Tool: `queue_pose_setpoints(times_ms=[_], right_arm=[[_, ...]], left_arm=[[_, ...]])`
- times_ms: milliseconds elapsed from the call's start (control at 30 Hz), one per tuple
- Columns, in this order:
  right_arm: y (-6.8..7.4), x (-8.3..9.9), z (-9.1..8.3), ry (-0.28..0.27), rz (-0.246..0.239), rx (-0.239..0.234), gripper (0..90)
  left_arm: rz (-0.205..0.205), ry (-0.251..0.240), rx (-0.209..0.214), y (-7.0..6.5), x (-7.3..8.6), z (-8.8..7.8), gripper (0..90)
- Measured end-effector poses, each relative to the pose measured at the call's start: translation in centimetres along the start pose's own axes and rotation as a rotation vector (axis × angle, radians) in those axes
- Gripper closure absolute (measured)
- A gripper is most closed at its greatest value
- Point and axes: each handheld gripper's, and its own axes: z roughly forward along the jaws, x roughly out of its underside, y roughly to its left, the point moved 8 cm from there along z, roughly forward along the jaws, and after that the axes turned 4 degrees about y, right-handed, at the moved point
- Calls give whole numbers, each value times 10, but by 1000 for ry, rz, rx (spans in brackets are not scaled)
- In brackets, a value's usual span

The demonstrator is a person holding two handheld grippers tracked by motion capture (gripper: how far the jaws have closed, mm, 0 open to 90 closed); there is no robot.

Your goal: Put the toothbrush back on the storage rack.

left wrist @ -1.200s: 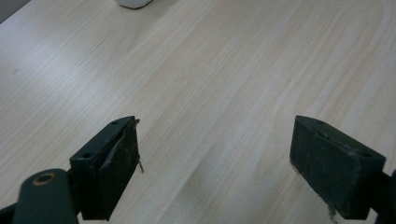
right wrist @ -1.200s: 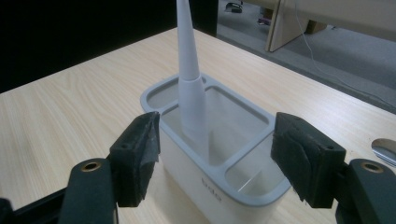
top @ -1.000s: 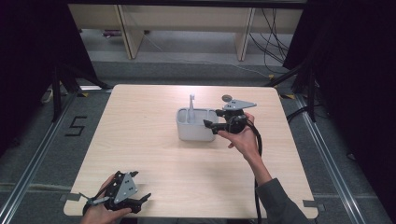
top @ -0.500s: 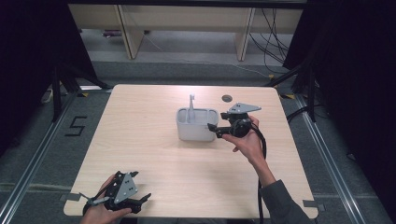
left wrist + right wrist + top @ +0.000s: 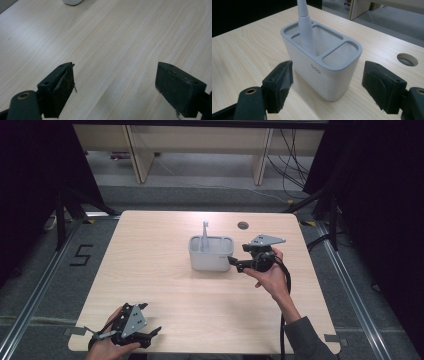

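Observation:
A white three-compartment holder [image 5: 211, 255] [image 5: 322, 72] stands mid-table, with a white toothbrush [image 5: 204, 231] [image 5: 305, 27] upright in its far left compartment. My right gripper [image 5: 235, 264] [image 5: 328, 77] sits level just right of the holder and points at it. Its jaws have just been opening and stand wide; the holder's near corner lies just ahead of them, untouched. My left gripper [image 5: 151, 318] [image 5: 115, 82] rests open at the near left of the table, with bare wood between its jaws.
The light wooden table [image 5: 165, 285] has a round cable hole [image 5: 243, 225] [image 5: 407, 59] behind the right gripper. Dark floor with rails surrounds the table, and shelving legs and cables stand beyond its far edge.
The right gripper has drawn back from the holder toward the near side and a little right, with its jaws wider apart. The left gripper has stayed put.

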Motion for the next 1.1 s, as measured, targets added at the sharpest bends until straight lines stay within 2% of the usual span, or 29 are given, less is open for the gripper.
queue_pose_setpoints(times_ms=[33,167,267,300,333,367,400,433,467,500,533,567,600,667,700,733,833,867,933,967,1000,1100], right_arm=[[1,1,-1,-6,9,-7,255],[-2,4,-4,5,-13,9,255],[0,7,-4,3,11,-7,255],[-3,8,-6,7,-12,13,255],[-3,8,-6,7,-12,13,255],[0,10,-7,18,14,4,255],[0,10,-7,18,14,4,255],[-2,11,-6,6,-19,1,255],[-2,11,-6,6,-19,1,255],[-1,12,-6,15,4,10,255],[-2,13,-7,23,-13,11,254],[2,15,-7,26,19,6,254],[2,15,-7,26,19,6,254],[1,15,-7,19,-7,7,252],[3,18,-8,36,17,0,249],[3,18,-8,36,17,0,249],[3,18,-8,34,-8,2,242],[5,19,-8,37,9,-5,239],[6,20,-7,31,10,-13,232],[7,21,-8,40,7,-7,226],[7,21,-7,24,-10,-5,223],[8,23,-8,34,-9,-6,217]], left_arm=[[-7,-4,5,-1,0,0,151],[-9,-6,-1,0,0,0,152],[-7,-5,6,-1,-1,0,152],[0,0,3,-1,0,0,151],[3,3,1,0,0,0,151],[3,3,1,0,0,0,151],[3,3,1,0,0,0,151],[-2,-2,8,-1,0,0,151],[-7,-5,5,-1,-1,0,151],[-5,-4,0,-1,-1,0,151],[-5,-4,-1,0,-1,0,151],[-4,-3,7,-1,0,0,152],[-4,-3,7,-1,0,0,151],[-5,-4,5,-1,-1,0,151],[6,5,0,0,0,0,152],[6,5,0,0,0,0,151],[6,5,1,0,0,0,151],[-4,-2,3,-1,0,0,151],[-5,-4,7,-1,0,0,151],[-8,-5,2,-1,0,0,151],[-6,-4,1,0,0,0,151],[-7,-5,7,-1,0,0,152]])
